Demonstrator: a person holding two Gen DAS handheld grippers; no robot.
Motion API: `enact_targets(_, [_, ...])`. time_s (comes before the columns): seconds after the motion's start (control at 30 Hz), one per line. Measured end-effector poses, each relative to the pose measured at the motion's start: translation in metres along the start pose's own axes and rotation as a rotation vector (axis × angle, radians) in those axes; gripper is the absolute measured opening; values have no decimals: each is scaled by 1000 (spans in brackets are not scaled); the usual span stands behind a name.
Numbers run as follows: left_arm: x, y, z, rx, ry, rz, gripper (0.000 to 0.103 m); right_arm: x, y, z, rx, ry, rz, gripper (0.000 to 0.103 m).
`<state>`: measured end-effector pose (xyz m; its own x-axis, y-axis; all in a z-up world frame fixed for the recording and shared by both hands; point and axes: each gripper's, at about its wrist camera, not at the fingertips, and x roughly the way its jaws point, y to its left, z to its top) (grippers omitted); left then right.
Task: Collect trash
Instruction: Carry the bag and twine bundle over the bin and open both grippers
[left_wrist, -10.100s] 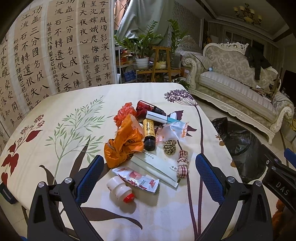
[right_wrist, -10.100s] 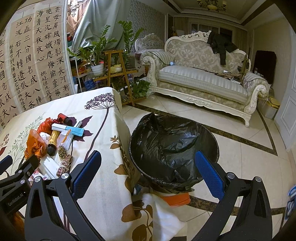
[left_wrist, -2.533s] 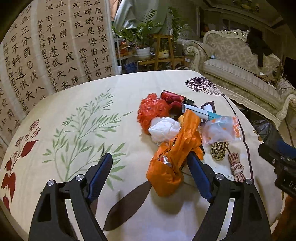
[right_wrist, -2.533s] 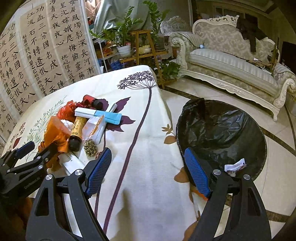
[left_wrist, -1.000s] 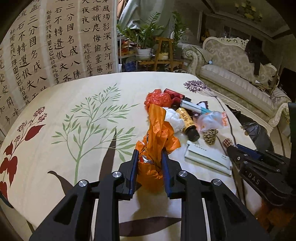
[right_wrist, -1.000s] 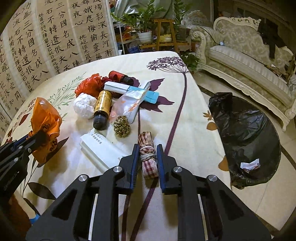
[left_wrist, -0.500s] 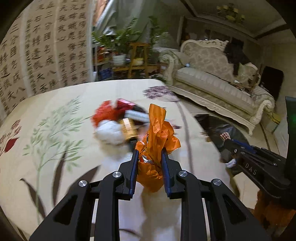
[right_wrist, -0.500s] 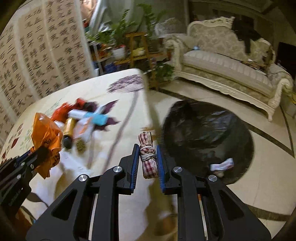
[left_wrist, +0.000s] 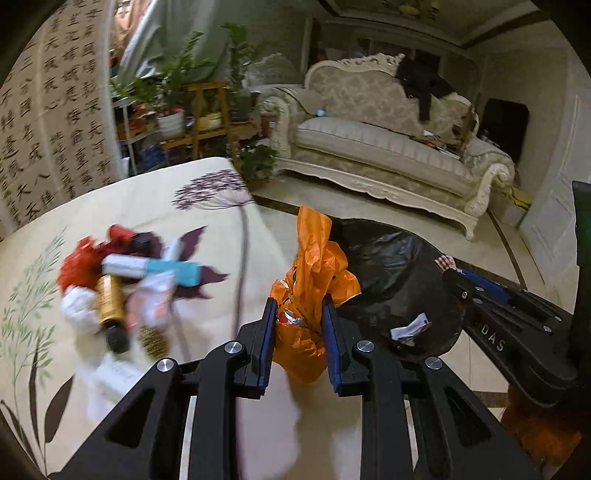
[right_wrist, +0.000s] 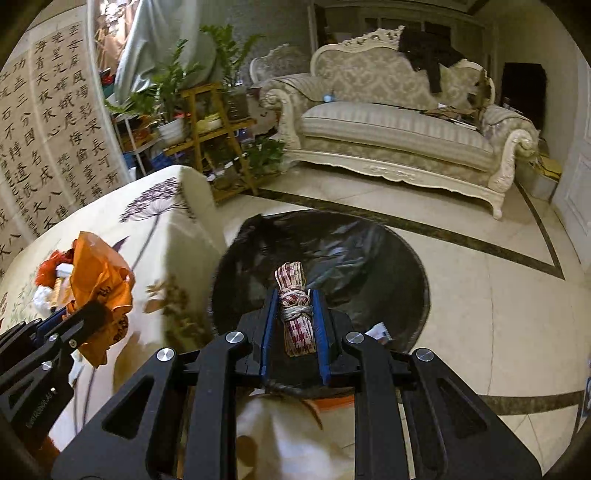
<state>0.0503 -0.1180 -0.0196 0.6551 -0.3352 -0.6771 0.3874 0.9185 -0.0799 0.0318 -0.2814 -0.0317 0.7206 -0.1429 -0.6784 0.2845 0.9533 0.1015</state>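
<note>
My left gripper (left_wrist: 298, 317) is shut on a crumpled orange plastic bag (left_wrist: 314, 280), held over the table's right edge beside the black-lined trash bin (left_wrist: 391, 266). My right gripper (right_wrist: 293, 306) is shut on a rolled red-checked cloth bundle (right_wrist: 295, 314) tied with string, hanging over the bin (right_wrist: 332, 251). In the right wrist view the left gripper (right_wrist: 79, 314) shows at the left with the orange bag (right_wrist: 99, 284). The right gripper (left_wrist: 452, 271) shows at the right of the left wrist view, the checked cloth (left_wrist: 445, 261) at its tip.
Trash still lies on the floral tablecloth (left_wrist: 155, 199): a red bag (left_wrist: 77, 258), a brown bottle (left_wrist: 109, 299), a blue-and-white tube (left_wrist: 155, 267), a white wad (left_wrist: 75, 306). Paper scraps (left_wrist: 410, 326) lie in the bin. A cream sofa (right_wrist: 399, 129) and plant stand (right_wrist: 207, 122) stand behind.
Both grippers swung right, off the table toward the bin, each still holding its item. The trash pile slid to the left of view and the bin came under the right gripper.
</note>
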Motion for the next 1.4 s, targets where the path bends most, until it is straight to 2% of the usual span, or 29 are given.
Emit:
enact_targets(0.47, [52, -39, 20, 60, 68, -6, 25, 33, -34, 9, 58, 20, -24, 19])
enact_targets(0.83, [70, -49, 27, 78, 96, 0, 25, 50, -44, 13, 88, 32, -31, 19])
enact_targets(0.93, [70, -49, 26, 75, 100, 0, 29, 50, -46, 13, 93, 28, -28, 24])
enact_targets(0.97, [70, -49, 27, 75, 97, 0, 34, 49, -46, 13, 93, 25, -31, 29])
enact_targets(1.0, [69, -49, 27, 73, 91, 1, 41, 49, -47, 13, 94, 22, -35, 31])
enact_targets(1.07, [68, -47, 29, 71, 80, 4, 48, 48, -47, 13, 95, 17, -40, 34])
enact_targets(1.3, [60, -43, 31, 57, 60, 5, 56, 39, -45, 14, 96, 9, -45, 37])
enact_targets(1.37, [54, -40, 31, 50, 51, 8, 59, 36, -42, 14, 91, 5, -44, 44])
enact_targets(1.4, [50, -36, 31, 46, 46, 12, 61, 34, -40, 13, 88, 4, -40, 44])
